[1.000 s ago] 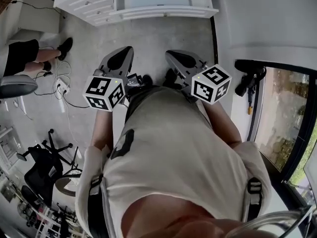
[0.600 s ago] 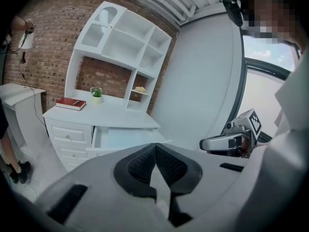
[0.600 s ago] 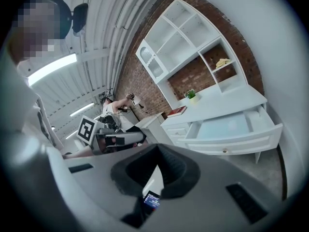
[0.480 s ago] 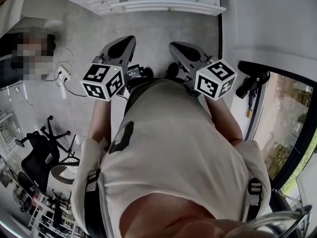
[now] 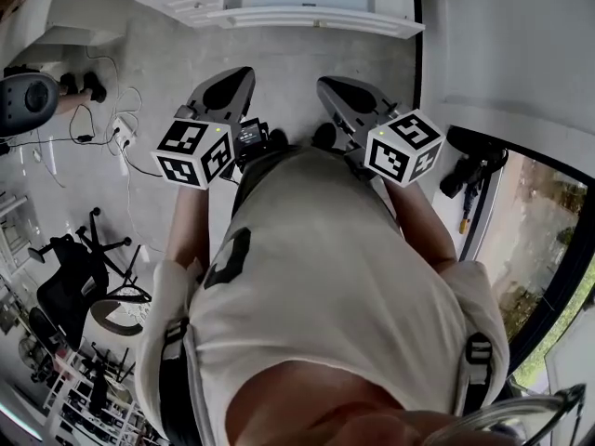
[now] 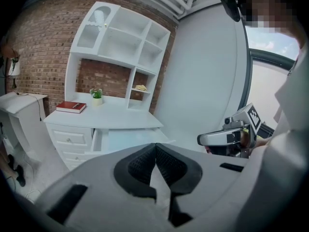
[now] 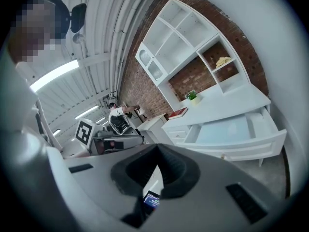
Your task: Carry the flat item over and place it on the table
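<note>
There were two grippers, one red book, one potted plant and one open drawer. The left gripper [image 6: 155,148] had its jaws pressed together on nothing. The red book [image 6: 71,107] lay well ahead of them on the white desk [image 6: 116,119], just left of the potted plant [image 6: 96,95]. The right gripper [image 7: 157,149] was likewise closed and empty, with the open drawer [image 7: 251,144] well ahead of it.
</note>
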